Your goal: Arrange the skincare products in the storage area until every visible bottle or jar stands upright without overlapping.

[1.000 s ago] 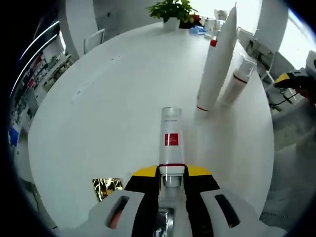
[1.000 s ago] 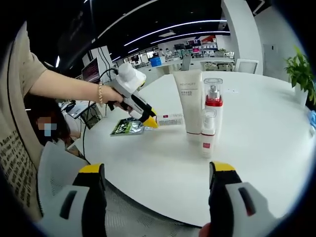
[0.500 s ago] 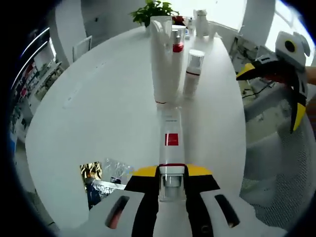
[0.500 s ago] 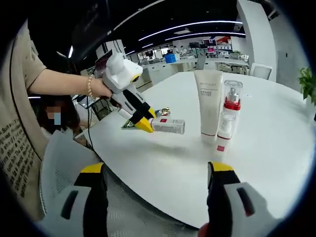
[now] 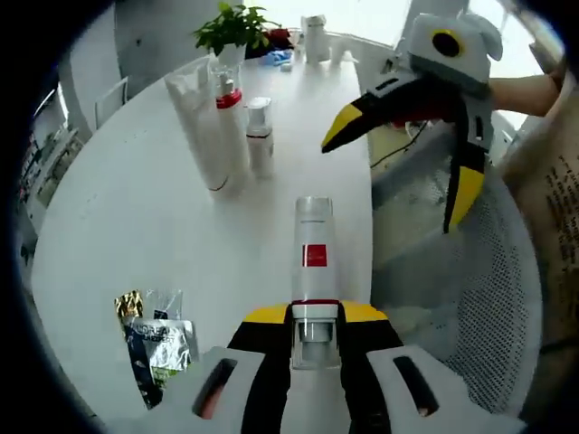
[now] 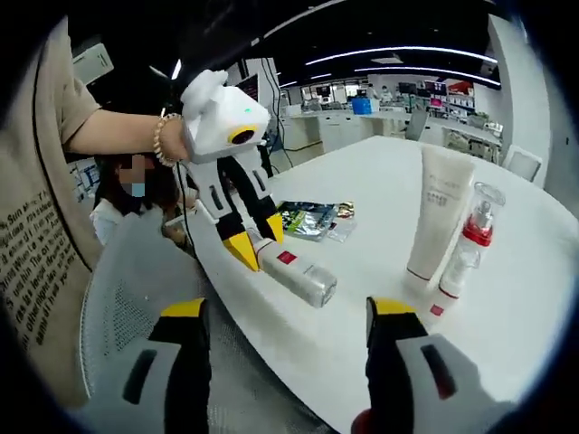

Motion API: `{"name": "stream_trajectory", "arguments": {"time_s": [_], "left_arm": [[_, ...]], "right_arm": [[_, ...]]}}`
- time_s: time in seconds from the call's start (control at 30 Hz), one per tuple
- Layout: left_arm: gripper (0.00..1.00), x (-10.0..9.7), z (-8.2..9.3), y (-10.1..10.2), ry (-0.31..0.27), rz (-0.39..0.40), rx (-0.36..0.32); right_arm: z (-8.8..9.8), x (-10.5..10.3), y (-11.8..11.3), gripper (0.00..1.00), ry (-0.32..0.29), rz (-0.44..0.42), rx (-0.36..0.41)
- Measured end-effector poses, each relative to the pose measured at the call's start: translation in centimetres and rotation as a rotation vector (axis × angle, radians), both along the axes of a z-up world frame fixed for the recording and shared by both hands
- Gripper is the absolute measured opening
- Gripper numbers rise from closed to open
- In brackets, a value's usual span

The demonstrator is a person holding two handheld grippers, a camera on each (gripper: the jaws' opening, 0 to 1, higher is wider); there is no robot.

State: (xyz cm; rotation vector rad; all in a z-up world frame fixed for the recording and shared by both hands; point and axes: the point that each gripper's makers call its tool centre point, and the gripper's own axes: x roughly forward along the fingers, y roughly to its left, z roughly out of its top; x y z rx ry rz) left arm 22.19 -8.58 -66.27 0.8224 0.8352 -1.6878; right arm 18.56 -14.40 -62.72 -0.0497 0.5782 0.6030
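The small bottle's [image 5: 314,253] base end is hidden inside the left tongs [image 5: 316,316], which pinch it lengthwise above the table [image 5: 136,208]. The right tongs [image 6: 285,316] hang spread, empty, apart from the upright tube [image 6: 437,212] and pump bottles [image 6: 466,244].

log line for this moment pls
left tool: shut on small bottle, held off table | right tool: open | tube, two pump bottles upright
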Motion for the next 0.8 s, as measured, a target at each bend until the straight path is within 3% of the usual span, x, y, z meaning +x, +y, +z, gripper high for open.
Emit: {"name": "stream_trajectory", "arguments": {"time_s": [0.27,0.6,0.8], "left_arm": [[0.15,-2.6,1.7,1.2,0.031,-0.058,0.019],[0.15,-5.8,3.0,2.3,0.054,-0.175,0.075],[0.15,-6.5,3.3,2.4,0.071,-0.199,0.089]], "right_arm": [[0.4,-1.0,2.9,0.52,0.032,0.236,-0.017],[0.1,-2.5,5.5,0.36,0.078,0.510,-0.100],[-0.3,-3.4,6.6,0.27,0.109,0.591,-0.121]]}}
